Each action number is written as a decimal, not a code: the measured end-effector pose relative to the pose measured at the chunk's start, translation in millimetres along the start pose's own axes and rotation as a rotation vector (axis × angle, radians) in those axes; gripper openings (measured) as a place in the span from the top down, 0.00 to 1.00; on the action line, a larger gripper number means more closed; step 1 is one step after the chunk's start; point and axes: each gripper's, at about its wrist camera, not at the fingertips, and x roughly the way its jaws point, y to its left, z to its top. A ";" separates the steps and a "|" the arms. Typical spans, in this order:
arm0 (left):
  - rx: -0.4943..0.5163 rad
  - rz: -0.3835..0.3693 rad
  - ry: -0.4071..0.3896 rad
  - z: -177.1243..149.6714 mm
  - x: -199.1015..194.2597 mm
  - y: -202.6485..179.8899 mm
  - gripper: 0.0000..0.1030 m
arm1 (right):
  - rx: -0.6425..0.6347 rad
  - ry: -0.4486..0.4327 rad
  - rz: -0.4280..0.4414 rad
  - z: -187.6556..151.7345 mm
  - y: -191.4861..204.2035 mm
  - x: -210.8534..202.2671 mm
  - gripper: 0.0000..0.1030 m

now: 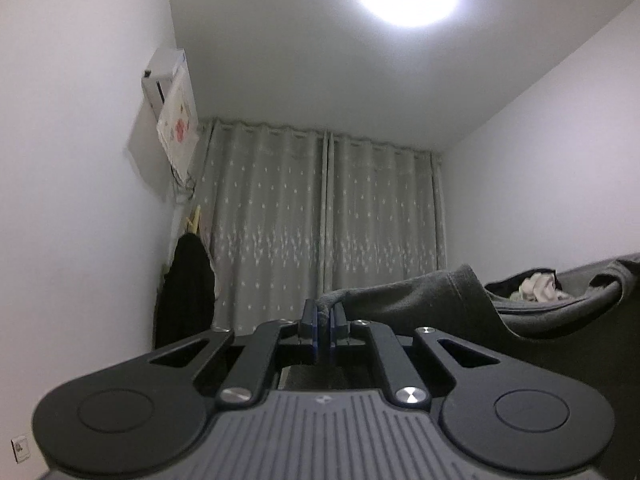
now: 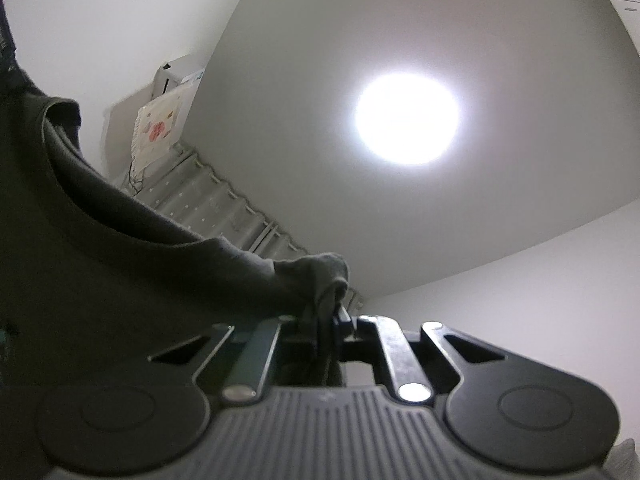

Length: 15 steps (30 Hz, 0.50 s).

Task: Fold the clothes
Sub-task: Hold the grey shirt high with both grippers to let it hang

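A dark grey garment (image 1: 432,300) is held up in the air between both grippers. In the left wrist view my left gripper (image 1: 324,316) is shut on a corner of its edge, and the cloth stretches away to the right. In the right wrist view my right gripper (image 2: 328,316) is shut on another bunched corner of the same dark grey garment (image 2: 160,264), which spreads off to the left and fills the lower left. Both cameras point upward toward the ceiling.
Grey patterned curtains (image 1: 320,220) cover the far wall. An air conditioner (image 1: 168,80) with a cloth cover hangs high on the left wall, and a black coat (image 1: 188,288) hangs below it. A bright ceiling lamp (image 2: 406,120) glares overhead. Light-coloured clothes (image 1: 538,286) lie at right.
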 end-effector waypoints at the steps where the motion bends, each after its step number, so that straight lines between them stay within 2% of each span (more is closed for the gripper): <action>1: 0.008 0.001 -0.013 3.6 -2.8 -1.2 0.95 | 0.006 -0.003 -0.005 0.2 -6.3 -2.4 0.93; 15: 0.021 -0.024 -0.164 78.3 -74.8 -13.8 0.95 | 0.050 -0.083 -0.065 45.5 -74.0 -45.3 0.93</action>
